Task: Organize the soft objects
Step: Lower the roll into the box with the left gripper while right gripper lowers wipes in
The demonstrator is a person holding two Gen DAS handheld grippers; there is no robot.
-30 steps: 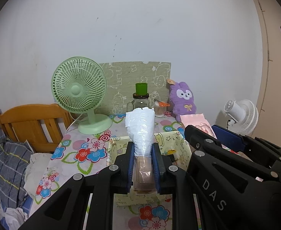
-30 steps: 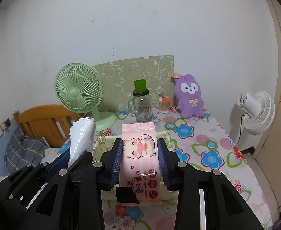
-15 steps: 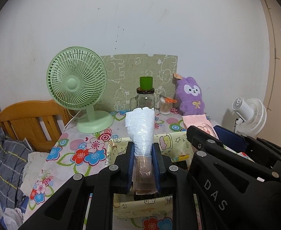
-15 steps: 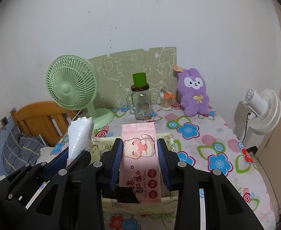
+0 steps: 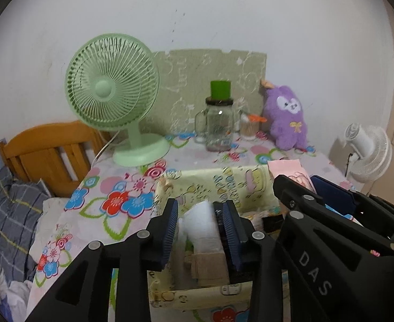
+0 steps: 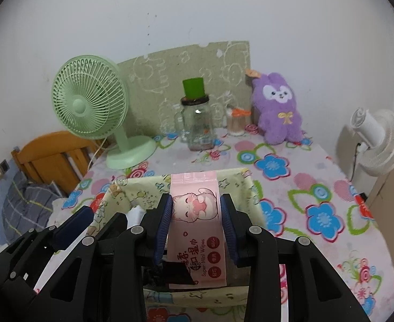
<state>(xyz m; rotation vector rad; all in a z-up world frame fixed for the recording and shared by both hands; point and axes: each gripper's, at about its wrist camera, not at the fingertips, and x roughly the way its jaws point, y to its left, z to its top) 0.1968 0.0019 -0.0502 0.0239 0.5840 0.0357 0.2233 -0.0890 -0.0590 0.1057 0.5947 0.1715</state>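
Both tongs over yellow bin [image 6: 186, 185]: left tongs [image 5: 200, 228] apart, right tongs [image 6: 195, 225] clamped on wipes pack [image 6: 197, 230]; green fan [image 5: 113, 91] behind.

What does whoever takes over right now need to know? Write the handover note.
Left gripper: open, its white packet loose between the pads, inside the yellow fabric box.
Right gripper: shut on the pink wipes pack, held over the same box.
Done: white packet looks delivered.
Left: lower and release the wipes, withdraw both grippers. The purple plush sits at the table's back, untouched.
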